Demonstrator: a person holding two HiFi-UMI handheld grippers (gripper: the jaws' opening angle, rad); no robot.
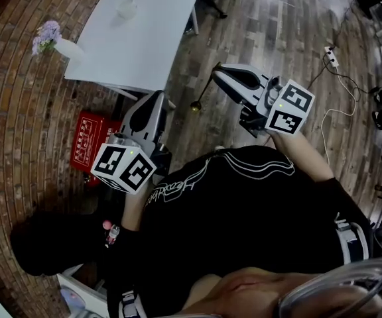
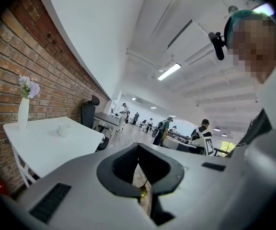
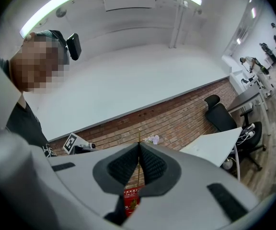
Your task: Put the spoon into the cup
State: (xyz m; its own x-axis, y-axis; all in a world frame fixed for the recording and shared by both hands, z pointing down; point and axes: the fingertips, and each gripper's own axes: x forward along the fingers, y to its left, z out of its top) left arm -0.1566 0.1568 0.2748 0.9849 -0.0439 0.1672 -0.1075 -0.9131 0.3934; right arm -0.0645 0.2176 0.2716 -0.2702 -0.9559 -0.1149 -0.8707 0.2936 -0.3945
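Note:
A thin gold spoon (image 1: 203, 90) is clamped by its handle in my right gripper (image 1: 216, 73), its small bowl hanging toward the floor. In the right gripper view the handle (image 3: 139, 139) pokes up between the shut pads of my right gripper (image 3: 139, 146). My left gripper (image 1: 156, 98) is held low at the left, jaws together with nothing in them (image 2: 139, 147). The white cup (image 1: 126, 8) stands on the white table (image 1: 158, 45), far ahead of both grippers; it also shows in the left gripper view (image 2: 63, 130).
A vase of purple flowers (image 1: 50, 40) stands at the table's left corner. A red crate (image 1: 88, 141) sits on the floor by the brick wall. A black office chair (image 2: 87, 114) stands behind the table. A power strip and cables (image 1: 330, 56) lie at the right. People stand far off.

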